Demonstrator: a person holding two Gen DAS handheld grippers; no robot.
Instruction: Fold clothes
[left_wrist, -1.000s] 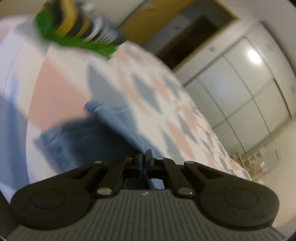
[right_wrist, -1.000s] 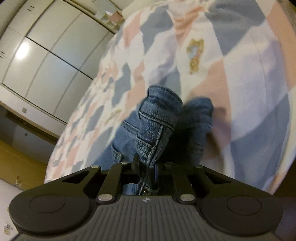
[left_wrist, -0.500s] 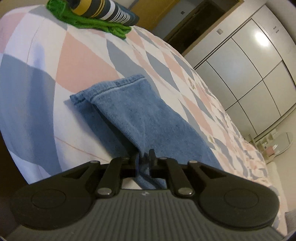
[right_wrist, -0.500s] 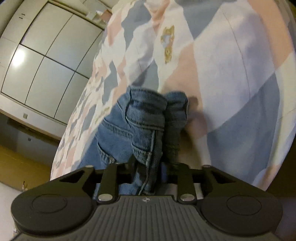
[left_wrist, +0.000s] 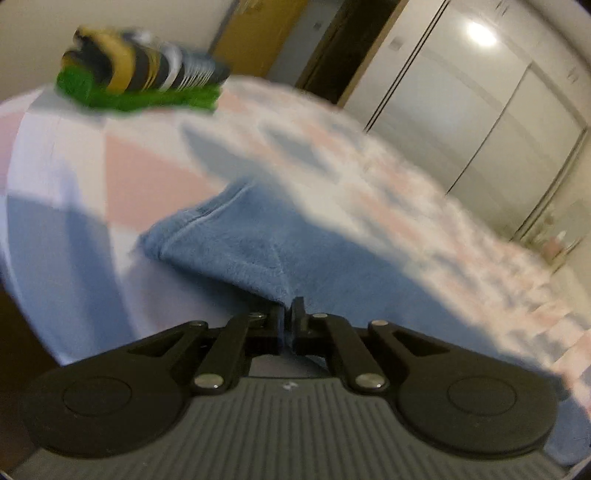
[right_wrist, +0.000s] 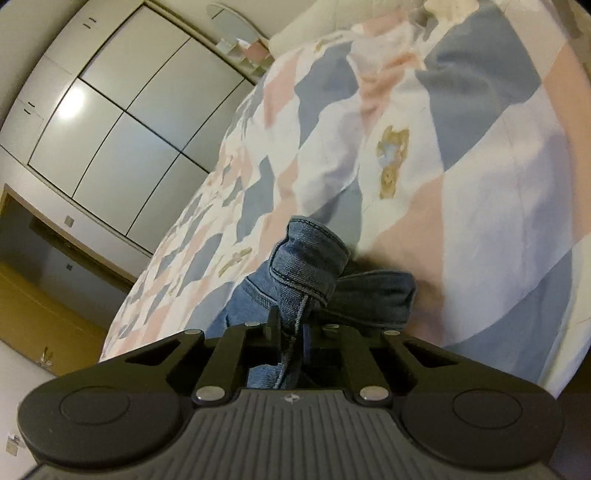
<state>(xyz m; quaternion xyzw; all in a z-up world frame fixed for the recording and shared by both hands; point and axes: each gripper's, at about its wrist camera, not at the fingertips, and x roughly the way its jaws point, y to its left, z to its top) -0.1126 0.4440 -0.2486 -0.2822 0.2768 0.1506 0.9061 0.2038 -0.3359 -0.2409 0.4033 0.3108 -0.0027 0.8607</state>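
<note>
Where we grip: as both tongs are clamped on the jeans (right_wrist: 314, 273), we hold the garment at two ends.
Left tongs (left_wrist: 287, 314): closed on a thin edge of the leg fabric, the hem end lying just ahead and to the left on the bed (left_wrist: 74, 184).
Right tongs (right_wrist: 290, 325): jaws have just been closing, denim between them, now pinching the bunched waistband seam.
Long axis: we judge the jeans run from one set of tongs to the other, along the near edge of the bed.
Beyond: a folded pile (left_wrist: 147, 81) sits well apart.
</note>
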